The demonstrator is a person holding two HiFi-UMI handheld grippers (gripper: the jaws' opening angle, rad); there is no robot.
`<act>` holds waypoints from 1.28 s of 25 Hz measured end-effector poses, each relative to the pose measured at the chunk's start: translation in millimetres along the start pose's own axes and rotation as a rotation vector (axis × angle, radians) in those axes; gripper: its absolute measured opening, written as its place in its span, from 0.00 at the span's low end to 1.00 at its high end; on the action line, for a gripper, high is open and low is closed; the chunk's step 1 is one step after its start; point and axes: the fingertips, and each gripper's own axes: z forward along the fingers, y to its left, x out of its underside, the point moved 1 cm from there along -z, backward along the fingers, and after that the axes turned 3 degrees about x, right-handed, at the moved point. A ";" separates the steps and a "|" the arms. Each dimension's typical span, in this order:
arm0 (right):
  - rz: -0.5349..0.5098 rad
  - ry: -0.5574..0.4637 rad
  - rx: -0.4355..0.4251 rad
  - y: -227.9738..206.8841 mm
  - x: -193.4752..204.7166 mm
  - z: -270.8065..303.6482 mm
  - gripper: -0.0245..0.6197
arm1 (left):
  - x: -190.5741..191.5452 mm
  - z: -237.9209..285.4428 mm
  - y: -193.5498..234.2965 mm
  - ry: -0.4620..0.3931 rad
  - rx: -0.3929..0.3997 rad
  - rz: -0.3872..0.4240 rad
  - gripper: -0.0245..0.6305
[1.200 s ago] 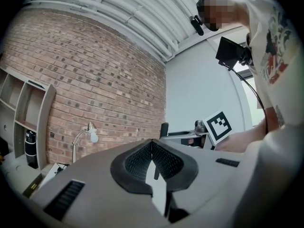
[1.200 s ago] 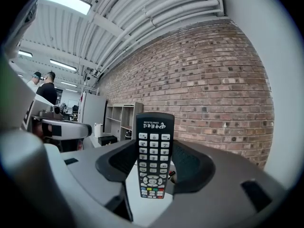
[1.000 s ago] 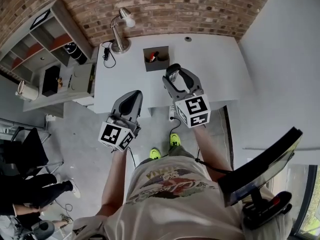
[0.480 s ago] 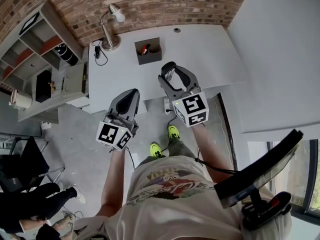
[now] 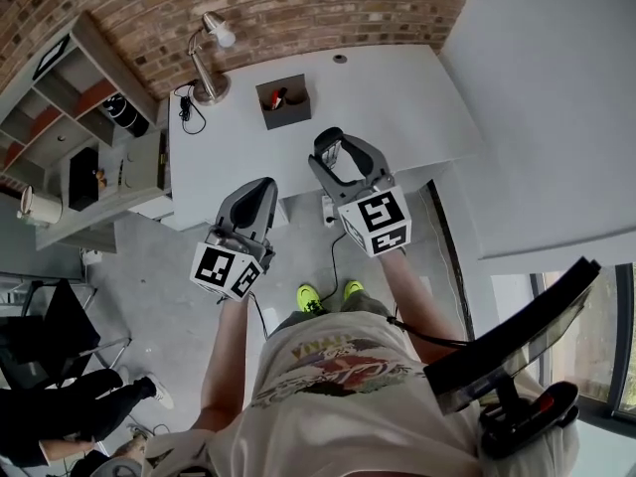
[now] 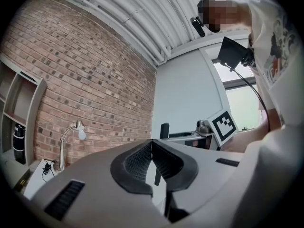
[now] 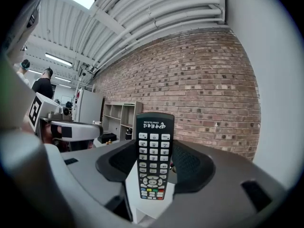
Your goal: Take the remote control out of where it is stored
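Right gripper view shows the right claw [image 7: 156, 167] clamped on the remote control [image 7: 154, 146]. Its two pads press the remote's long edges, the button face is turned back toward the camera, and much of the body stands up past the fingertips. The left claw [image 6: 152, 148] is pinched closed on nothing and held low, off to the right claw's left.

From the head view, the dark holder box [image 5: 283, 100] sits on the white desk [image 5: 397, 97] well ahead of the right claw's tips. The remote is clear of the box, so the removal itself looks done.

The risk now is the hold. The pads grip only narrow, smooth plastic edges, and with that much length beyond them a quick swing or a slackened squeeze could let the remote pivot or slide out. The claw seems to hang about over the desk's near edge, so a drop might hit the floor, not the desktop.
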 end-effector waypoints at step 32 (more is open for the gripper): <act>0.036 -0.037 -0.102 -16.8 -3.4 -4.1 0.40 | -15.7 17.7 -19.4 -0.014 -0.084 0.036 0.04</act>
